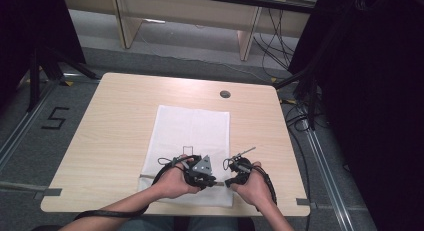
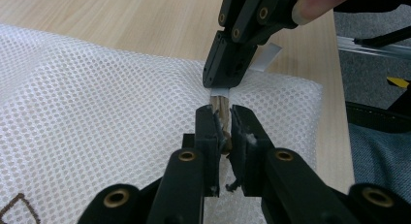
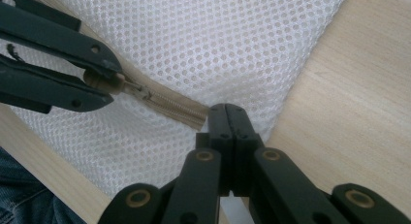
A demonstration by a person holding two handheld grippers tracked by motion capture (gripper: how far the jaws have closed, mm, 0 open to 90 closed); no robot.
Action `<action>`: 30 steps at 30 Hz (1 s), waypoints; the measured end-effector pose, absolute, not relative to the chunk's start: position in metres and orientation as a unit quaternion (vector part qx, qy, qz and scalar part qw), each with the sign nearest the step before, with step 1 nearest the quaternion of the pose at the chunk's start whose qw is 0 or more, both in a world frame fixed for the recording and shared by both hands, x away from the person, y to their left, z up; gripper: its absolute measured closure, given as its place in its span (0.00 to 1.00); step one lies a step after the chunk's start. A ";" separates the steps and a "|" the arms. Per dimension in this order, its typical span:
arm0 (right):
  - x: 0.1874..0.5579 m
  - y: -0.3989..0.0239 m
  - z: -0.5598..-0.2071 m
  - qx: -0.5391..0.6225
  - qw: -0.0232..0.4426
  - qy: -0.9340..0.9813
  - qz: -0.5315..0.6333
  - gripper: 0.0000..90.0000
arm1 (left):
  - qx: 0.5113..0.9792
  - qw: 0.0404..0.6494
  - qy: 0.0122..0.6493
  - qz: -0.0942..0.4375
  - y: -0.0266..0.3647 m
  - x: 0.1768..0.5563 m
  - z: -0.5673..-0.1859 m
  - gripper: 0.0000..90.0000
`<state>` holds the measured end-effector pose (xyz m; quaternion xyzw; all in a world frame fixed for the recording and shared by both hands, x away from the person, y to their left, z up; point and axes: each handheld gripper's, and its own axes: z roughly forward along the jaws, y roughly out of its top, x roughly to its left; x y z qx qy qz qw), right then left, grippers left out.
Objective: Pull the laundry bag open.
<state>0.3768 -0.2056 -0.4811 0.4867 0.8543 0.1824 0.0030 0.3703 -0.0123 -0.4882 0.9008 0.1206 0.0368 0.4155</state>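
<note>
In the high view, a white mesh bag (image 1: pixel 192 141) lay flat on the wooden table (image 1: pixel 115 121), its near edge close to the person's side. Both hands came in from the bottom. The left hand (image 1: pixel 175 183) held the left gripper (image 1: pixel 216 182) over the bag's near edge, pointing toward the right, and the right hand (image 1: pixel 255 186) held the right gripper (image 1: pixel 226 183) just beside it, pointing left, so the two tips nearly met. At this size the jaws themselves were too small to read.

In the left gripper view, the left gripper (image 2: pixel 222 122) had its jaws clenched on the brownish zipper pull (image 2: pixel 222 110), which stuck up between their tips. Straight ahead, the right gripper (image 2: pixel 228 71) came down from above with its tips on the mesh bag (image 2: pixel 97 112), just past the pull. A fingertip (image 2: pixel 315 3) pressed on it at the top edge.

In the right gripper view, the right gripper (image 3: pixel 228 118) had its jaws pressed together at the end of the beige zipper (image 3: pixel 169 104); the fabric pinched there was hidden by the jaws. At upper left, the left gripper (image 3: pixel 104 81) grasped the zipper pull (image 3: pixel 104 81), a short way along the zipper. The mesh bag (image 3: pixel 203 35) spread beyond, with the table (image 3: pixel 349 112) bare at right and blue denim (image 3: pixel 19 200) cut off at the lower left corner.
</note>
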 end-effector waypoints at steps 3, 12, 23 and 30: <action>0.377 -0.206 -0.481 0.486 0.005 0.855 0.182 1.00 | 0.902 0.415 0.113 0.040 -0.011 0.371 -0.487 0.91; 0.377 -0.206 -0.481 0.488 -0.001 0.853 0.183 1.00 | 0.901 0.414 0.119 0.038 -0.009 0.370 -0.486 0.91; 0.376 -0.205 -0.481 0.494 -0.001 0.850 0.182 1.00 | 0.902 0.413 0.120 0.038 -0.005 0.370 -0.484 0.91; 0.377 -0.207 -0.481 0.483 -0.005 0.855 0.190 1.00 | 0.902 0.414 0.117 0.039 -0.005 0.370 -0.484 0.91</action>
